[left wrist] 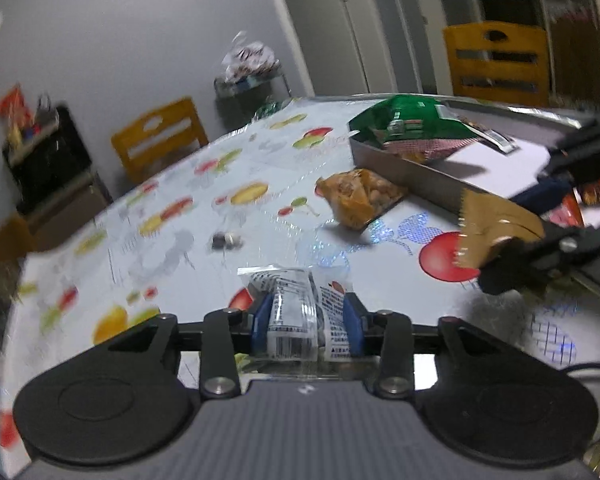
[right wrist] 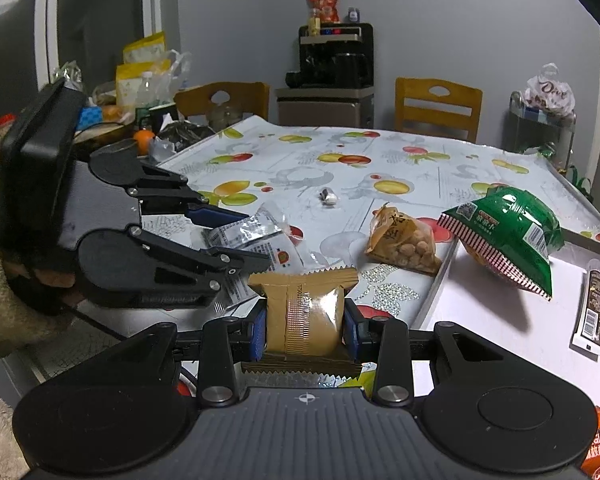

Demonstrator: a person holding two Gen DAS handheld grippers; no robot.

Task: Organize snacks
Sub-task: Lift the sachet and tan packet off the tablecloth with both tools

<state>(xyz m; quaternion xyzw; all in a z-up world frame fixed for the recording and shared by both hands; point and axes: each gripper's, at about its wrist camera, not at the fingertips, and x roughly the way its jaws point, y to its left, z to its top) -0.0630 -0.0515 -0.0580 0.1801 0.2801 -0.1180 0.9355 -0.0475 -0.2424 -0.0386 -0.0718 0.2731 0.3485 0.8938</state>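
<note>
1. One table [right wrist: 400, 152] fills both views, under a glossy white cloth printed with fruit.
2. A shallow grey tray [right wrist: 432, 292] with a white floor sits at 3 o'clock in the right wrist view; in the left wrist view its wall [left wrist: 420, 178] lies at 2 o'clock.
3. A green snack bag [right wrist: 508, 236] leans over the tray's near-left corner, its red-striped edge down on the tray floor.
4. An orange bag of nuts [right wrist: 404, 240] lies on the cloth just left of the tray, at 12 o'clock from the right gripper.
5. The right gripper [right wrist: 305, 330] is clamped on a gold snack packet [right wrist: 306, 312], the blue pads pressing its sides in.
6. The left gripper [left wrist: 306, 330] has a clear printed snack packet [left wrist: 296, 312] between its blue pads; both pads touch the wrapper, so it is grasped, though loosely.
7. A dark slim snack bar [right wrist: 591, 308] lies in the tray along its far-right wall.
8. A small wrapped candy [right wrist: 329, 196] sits alone on the cloth at 12 o'clock.
</note>
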